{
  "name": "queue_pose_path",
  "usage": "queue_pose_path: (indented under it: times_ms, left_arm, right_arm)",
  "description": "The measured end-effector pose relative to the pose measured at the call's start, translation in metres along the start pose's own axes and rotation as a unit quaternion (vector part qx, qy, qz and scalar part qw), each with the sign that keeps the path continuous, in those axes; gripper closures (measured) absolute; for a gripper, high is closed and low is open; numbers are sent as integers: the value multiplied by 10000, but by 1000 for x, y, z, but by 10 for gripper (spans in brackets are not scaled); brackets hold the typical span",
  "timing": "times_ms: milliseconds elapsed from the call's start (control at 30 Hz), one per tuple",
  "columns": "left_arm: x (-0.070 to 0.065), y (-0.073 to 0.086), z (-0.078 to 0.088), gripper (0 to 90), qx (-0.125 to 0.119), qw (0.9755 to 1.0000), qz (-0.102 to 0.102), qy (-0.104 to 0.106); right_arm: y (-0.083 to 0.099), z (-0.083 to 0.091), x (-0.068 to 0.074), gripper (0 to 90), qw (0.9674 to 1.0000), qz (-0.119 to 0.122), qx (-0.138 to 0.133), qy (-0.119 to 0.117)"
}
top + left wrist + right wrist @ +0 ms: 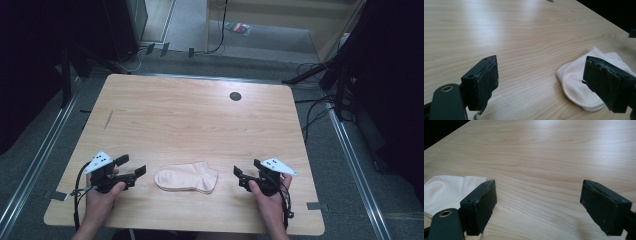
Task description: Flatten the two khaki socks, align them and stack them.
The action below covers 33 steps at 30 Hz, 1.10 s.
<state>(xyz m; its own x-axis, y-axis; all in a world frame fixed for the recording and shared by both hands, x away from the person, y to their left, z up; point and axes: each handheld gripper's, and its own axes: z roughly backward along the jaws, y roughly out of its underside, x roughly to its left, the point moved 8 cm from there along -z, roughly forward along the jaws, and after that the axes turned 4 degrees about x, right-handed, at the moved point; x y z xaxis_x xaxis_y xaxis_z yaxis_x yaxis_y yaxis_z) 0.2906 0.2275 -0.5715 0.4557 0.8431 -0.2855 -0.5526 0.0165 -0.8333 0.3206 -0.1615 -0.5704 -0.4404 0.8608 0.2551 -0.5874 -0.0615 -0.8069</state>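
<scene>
While high view shows sock (186, 178) whole, L claw (541, 85) clips it.

From above your side you look forward and down on the table (200, 115); both gripper views skim it closely, sharing the sock (186, 178).

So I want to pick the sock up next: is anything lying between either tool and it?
Nothing visible does. The sock lies flat on the table between the left tool and the right tool, with bare wood on both sides. Both tools are open and apart from it.
</scene>
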Motion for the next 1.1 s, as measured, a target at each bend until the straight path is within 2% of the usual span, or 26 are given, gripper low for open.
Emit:
queue_pose_path:
  times_ms: [67,133,200,333,533,700,767,833,967,1100]
  left_arm:
    - [6,1,6,133,-73,9999,132,31]
    - [10,3,10,132,-98,9998,168,42]
    - [16,7,13,132,-28,9999,111,-92]
    - [24,12,17,133,28,9996,186,-187]
    - [35,15,26,133,50,9989,149,-434]
    - [42,17,35,133,53,9980,32,-628]
    - [47,21,41,133,87,9970,-86,-768]
    - [52,24,47,132,106,9963,-103,-849]
    - [64,29,61,132,126,9944,-95,-1041]
    - [79,30,75,133,49,9912,-35,-1320]
  right_arm:
    - [0,7,-9,139,10000,17,-45,78]
    - [2,15,-19,139,9999,-36,-98,138]
    - [3,20,-27,139,9997,-93,-126,184]
    - [10,33,-44,139,9992,-183,-134,325]
    - [20,48,-65,139,9982,-230,-96,546]
    - [23,58,-75,139,9975,-275,-137,642]
    - [25,61,-78,139,9973,-281,-146,667]
    - [26,65,-82,139,9970,-286,-168,706]
    - [29,70,-91,139,9959,-344,-170,815]
    - [33,73,-98,140,9948,-243,-134,977]
